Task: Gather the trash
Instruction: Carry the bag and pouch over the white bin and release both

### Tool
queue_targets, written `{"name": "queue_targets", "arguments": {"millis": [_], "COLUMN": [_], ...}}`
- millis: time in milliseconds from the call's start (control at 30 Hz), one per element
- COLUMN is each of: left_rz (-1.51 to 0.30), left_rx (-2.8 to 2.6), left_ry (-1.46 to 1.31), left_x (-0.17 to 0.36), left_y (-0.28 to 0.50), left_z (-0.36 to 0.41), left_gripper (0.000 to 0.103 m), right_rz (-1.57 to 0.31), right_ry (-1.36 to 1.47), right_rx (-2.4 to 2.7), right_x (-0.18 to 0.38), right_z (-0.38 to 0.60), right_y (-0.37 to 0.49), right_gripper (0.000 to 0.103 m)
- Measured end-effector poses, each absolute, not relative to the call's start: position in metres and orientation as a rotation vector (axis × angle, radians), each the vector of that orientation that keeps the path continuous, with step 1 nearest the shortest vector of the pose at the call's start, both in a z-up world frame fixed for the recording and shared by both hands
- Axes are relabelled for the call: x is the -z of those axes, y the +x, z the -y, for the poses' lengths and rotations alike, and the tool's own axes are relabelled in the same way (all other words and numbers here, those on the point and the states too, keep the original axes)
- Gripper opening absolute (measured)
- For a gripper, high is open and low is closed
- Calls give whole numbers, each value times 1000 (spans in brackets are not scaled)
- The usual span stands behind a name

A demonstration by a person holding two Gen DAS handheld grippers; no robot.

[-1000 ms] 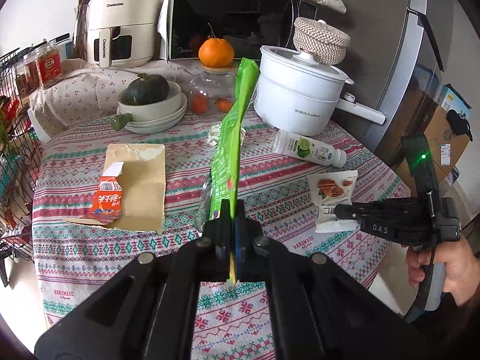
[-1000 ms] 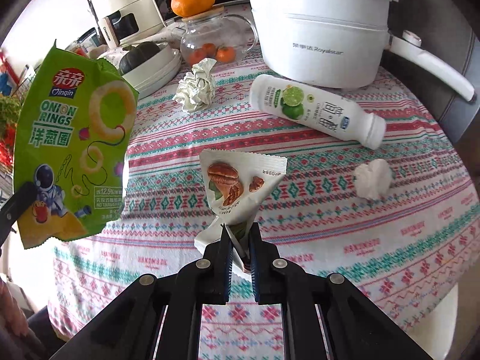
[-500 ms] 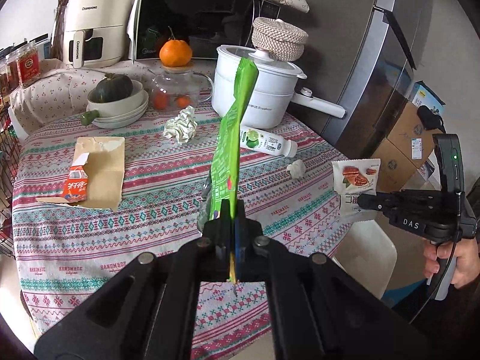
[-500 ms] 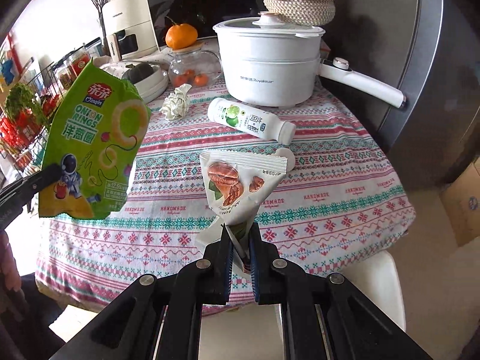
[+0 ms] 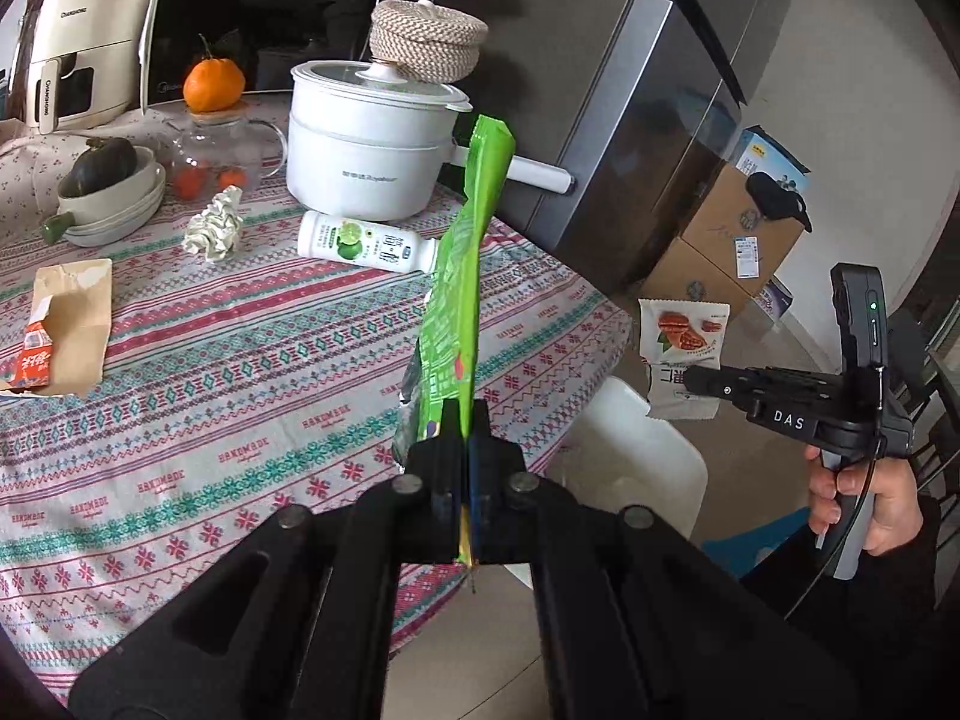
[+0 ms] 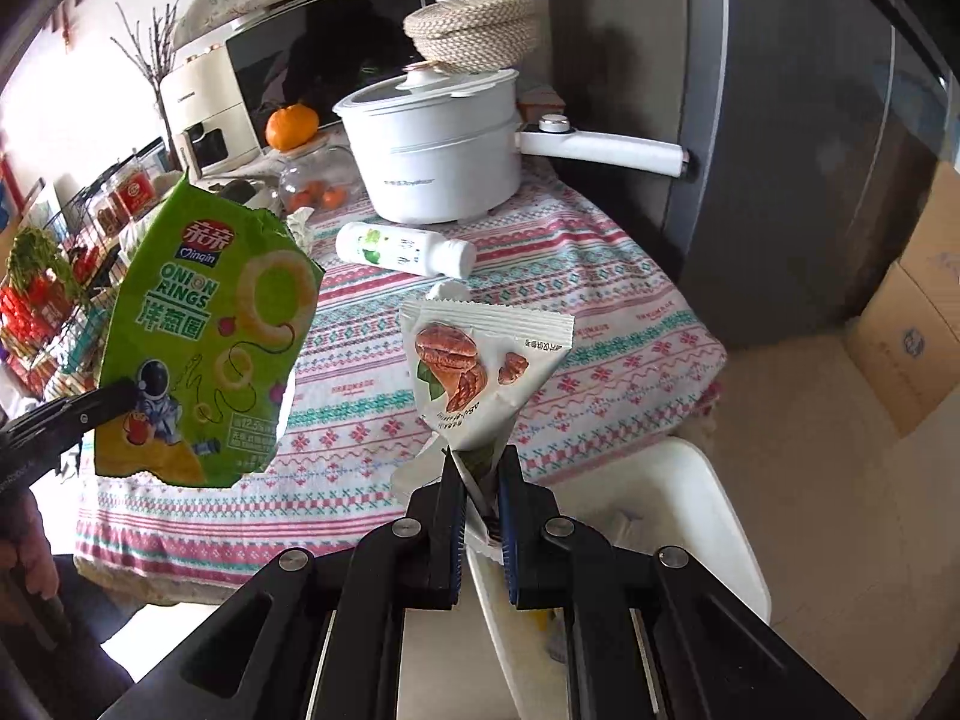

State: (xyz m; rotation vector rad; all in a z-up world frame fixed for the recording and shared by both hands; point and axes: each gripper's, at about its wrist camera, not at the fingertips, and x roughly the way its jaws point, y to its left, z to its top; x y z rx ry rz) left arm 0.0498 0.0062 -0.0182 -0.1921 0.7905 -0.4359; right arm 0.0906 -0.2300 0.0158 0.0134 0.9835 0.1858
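Note:
My left gripper (image 5: 465, 420) is shut on a green onion-rings bag (image 5: 462, 300), held upright in the air off the table's edge; the bag also shows in the right wrist view (image 6: 210, 342). My right gripper (image 6: 480, 474) is shut on a white nut wrapper (image 6: 480, 360), which also shows in the left wrist view (image 5: 681, 354), held above a white bin (image 6: 690, 516) on the floor beside the table. On the table lie a white drink bottle (image 5: 366, 243), a crumpled paper ball (image 5: 216, 225) and a torn brown envelope with a red carton (image 5: 66, 324).
A white pot (image 5: 372, 144), a glass jar with an orange on top (image 5: 213, 120), stacked bowls with a squash (image 5: 108, 192), a microwave and an air fryer stand at the back. A grey fridge (image 5: 660, 120) and cardboard boxes (image 5: 732, 240) are to the right.
Both grippers have pulled back and to the right, away from the table, each still holding its wrapper. The white bin below the table edge has come into view.

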Motion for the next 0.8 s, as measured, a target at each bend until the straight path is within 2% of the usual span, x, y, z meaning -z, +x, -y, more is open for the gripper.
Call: {"name": "queue_targets", "arguments": {"millis": [433,800], "left_rz": [-878,-930], "left_rx": [664,730], "left_ry": [-216,-249], "left_x": [44,77], "left_y": [46,51], "left_z": [127,196], "left_gripper": [2,2], "right_rz": [-1026,-1018], "right_ry": [73,129], "right_rx": [-15,56], "right_x": [0,-3], "right_z": [319,367], "right_y": [52,30], "right_gripper": [11,11]}}
